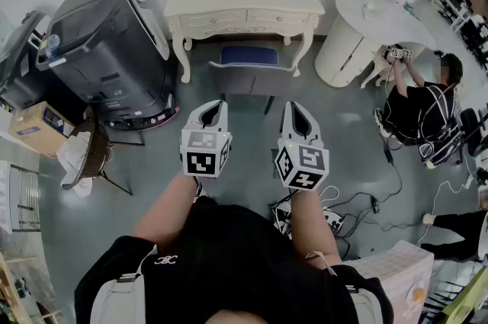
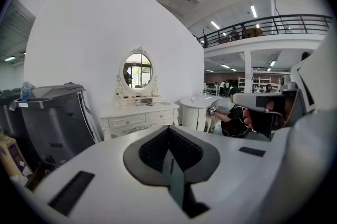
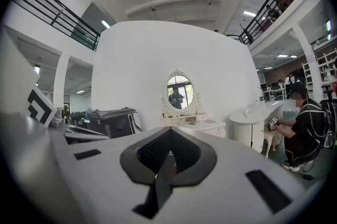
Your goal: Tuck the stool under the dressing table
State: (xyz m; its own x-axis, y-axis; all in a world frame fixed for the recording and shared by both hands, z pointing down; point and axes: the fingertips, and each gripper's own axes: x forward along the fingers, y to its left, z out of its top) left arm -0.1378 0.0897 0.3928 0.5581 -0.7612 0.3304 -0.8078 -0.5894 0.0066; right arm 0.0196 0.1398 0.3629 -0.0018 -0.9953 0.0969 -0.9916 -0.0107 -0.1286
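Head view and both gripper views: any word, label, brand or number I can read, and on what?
Nothing reads as text in any view.
Cardboard box, blue label: too small.
Black shirt, white emblem: blurred.
White carton, orange print: unreadable.
Left claw, right claw: square markers only, no letters.

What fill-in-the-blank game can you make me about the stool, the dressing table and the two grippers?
1. The stool has a ____ seat.
2. In the head view, the big dark machine stands to the ____ of the dressing table.
3. The left gripper and the right gripper both have their jaws ____, with nothing between them.

Missing words: blue; left; shut.
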